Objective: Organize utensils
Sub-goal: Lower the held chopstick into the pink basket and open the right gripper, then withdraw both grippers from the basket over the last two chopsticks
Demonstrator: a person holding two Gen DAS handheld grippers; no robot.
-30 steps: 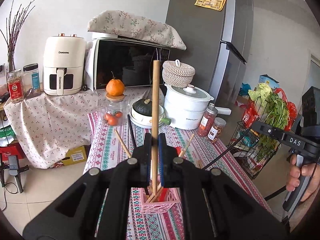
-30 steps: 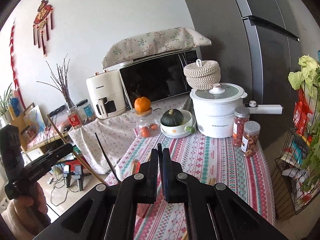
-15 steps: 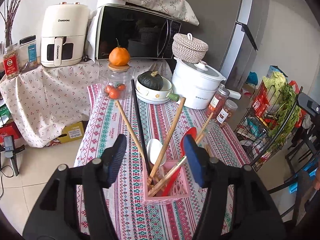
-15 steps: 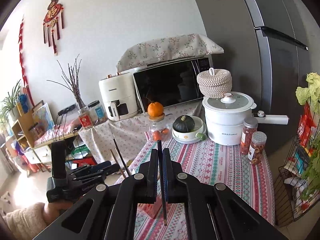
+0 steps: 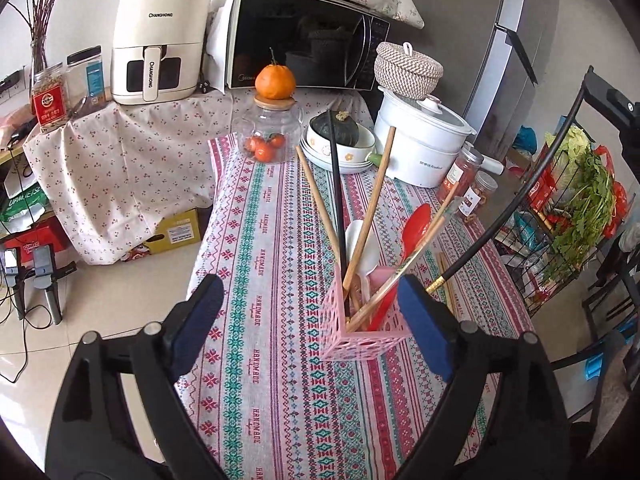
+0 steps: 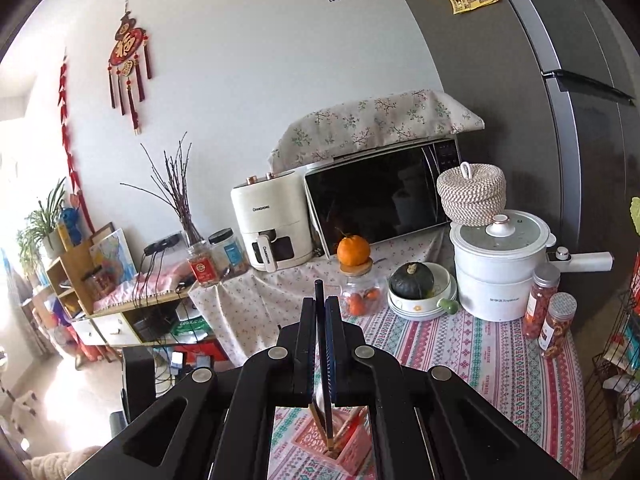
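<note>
Pink basket (image 5: pixel 362 334) between wide, just-opened left claw (image 5: pixel 310 322) — right claw (image 6: pixel 320 312) pinching black chopstick (image 6: pixel 323 360).

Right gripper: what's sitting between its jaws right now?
A dark chopstick, pinched upright between the shut jaws of the right gripper. The right wrist view shows its lower tip just above the pink basket.

Between the wide-spread left tongs (image 5: pixel 310 316) lay bare striped tabletop (image 5: pixel 272 264); just inside their right finger stood the pink basket (image 5: pixel 360 340), its chopsticks (image 5: pixel 370 208) and spoons fanning up and away, blocking a straight path ahead. Beyond, the jar (image 5: pixel 268 136), bowl (image 5: pixel 340 152) and white pot (image 5: pixel 424 152) closed the far end. Left of those tongs, open floor (image 5: pixel 100 304)
</note>
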